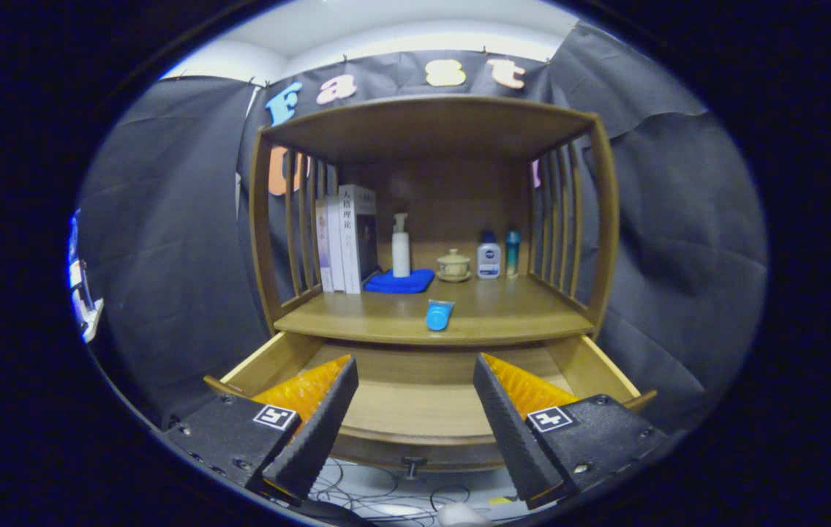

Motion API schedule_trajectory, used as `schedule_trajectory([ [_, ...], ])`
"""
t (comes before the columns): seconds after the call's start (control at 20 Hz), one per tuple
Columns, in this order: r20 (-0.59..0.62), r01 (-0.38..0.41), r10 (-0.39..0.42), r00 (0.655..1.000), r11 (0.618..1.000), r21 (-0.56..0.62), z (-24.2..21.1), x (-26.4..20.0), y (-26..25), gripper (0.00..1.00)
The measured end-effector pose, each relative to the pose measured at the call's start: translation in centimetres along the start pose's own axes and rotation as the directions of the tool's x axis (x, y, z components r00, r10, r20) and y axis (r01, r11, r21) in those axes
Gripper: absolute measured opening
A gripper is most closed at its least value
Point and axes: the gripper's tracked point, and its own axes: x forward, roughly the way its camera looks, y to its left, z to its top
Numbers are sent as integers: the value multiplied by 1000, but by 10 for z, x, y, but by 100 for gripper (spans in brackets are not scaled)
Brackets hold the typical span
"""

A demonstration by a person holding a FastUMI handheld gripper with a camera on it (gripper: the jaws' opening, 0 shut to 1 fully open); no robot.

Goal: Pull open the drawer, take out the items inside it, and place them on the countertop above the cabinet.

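The wooden cabinet's drawer (415,406) is pulled out toward me, and its bare wooden bottom shows between my fingers. Its small knob (413,464) sticks out from the front panel below. A small blue tube (439,315) lies on the countertop (518,311) near the front edge, beyond the fingers. My gripper (415,424) hovers over the drawer's front, open, with nothing between the black and orange fingers (320,417).
At the back of the countertop stand books (346,238), a white pump bottle (401,249) on a blue cloth (401,282), a lidded ceramic cup (453,265), a white bottle (489,256) and a teal bottle (512,252). Slatted side rails enclose the shelf. Cables lie on the floor below.
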Motion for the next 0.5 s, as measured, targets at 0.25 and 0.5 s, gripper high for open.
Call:
schedule_trajectory([
  [0.25,-23,-32,33,999,999,10,-45,-19,-1,100],
  [0.5,48,53,-51,998,998,-34,-49,-19,-19,100],
])
